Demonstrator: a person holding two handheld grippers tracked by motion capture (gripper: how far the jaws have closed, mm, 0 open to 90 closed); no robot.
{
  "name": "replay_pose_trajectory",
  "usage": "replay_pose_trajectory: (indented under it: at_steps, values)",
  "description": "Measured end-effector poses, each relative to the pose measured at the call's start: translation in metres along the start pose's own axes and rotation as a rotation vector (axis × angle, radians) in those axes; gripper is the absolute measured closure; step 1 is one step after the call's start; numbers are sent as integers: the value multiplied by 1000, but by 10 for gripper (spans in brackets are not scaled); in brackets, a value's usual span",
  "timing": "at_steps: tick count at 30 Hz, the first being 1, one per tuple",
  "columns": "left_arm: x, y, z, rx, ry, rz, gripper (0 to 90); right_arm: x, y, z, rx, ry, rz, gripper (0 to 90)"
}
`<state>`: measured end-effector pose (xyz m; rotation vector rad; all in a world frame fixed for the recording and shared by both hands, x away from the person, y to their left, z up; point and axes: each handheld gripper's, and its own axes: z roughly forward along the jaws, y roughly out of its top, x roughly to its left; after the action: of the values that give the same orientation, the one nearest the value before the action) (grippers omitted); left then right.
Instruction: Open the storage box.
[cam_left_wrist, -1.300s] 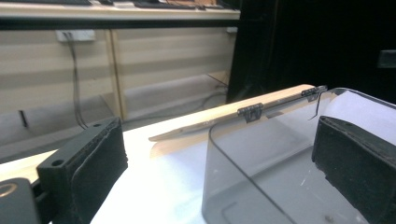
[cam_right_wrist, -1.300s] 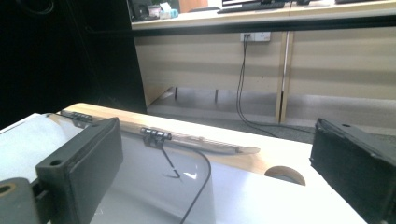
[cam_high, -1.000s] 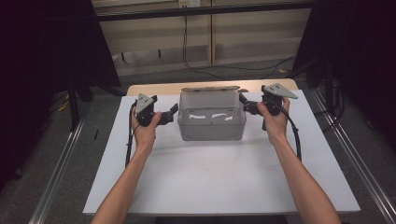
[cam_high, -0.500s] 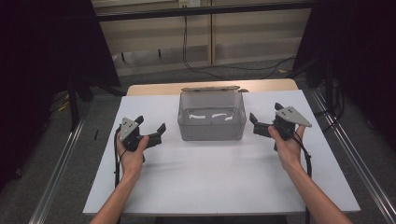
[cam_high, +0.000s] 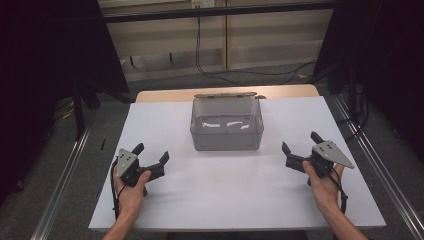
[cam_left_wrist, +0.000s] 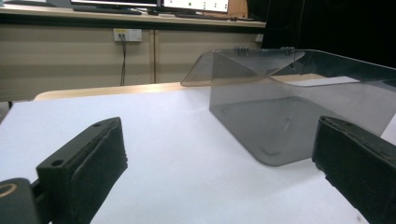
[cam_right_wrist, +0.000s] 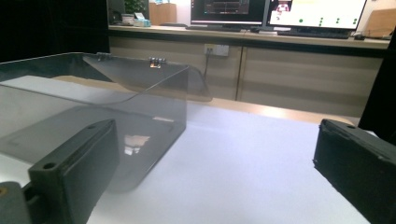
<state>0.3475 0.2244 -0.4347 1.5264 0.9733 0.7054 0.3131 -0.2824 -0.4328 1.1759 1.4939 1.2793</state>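
Now both your tools have pulled back from the box (cam_high: 227, 125): left tool (cam_high: 150, 156) and right tool (cam_high: 299, 145) sit wide open, empty, low on the tabletop (cam_high: 225, 195). Box stays mid-back, lid open, so you've let go.

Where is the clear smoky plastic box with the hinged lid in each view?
High view: clear smoky plastic box at table centre, toward the far edge, between both grippers.
Left gripper view: box right of centre, behind the right jaw.
Right gripper view: box on the left, behind the left jaw.
Shared landmark: white tabletop.
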Motion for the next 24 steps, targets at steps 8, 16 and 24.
replay_pose_trajectory:
  at_steps: [8, 16, 24]
  values:
    - [-8, -9, -29, 8, -8, 26, 18, -6, -8, -36, 14, 2, -11, 7]
    - [-9, -19, -57, 25, 40, 29, 19, -4, -15, -67, 39, -16, -39, 9]
    - [-5, -16, -59, -6, 53, -6, 31, -6, -16, -69, 18, -27, -27, 9]
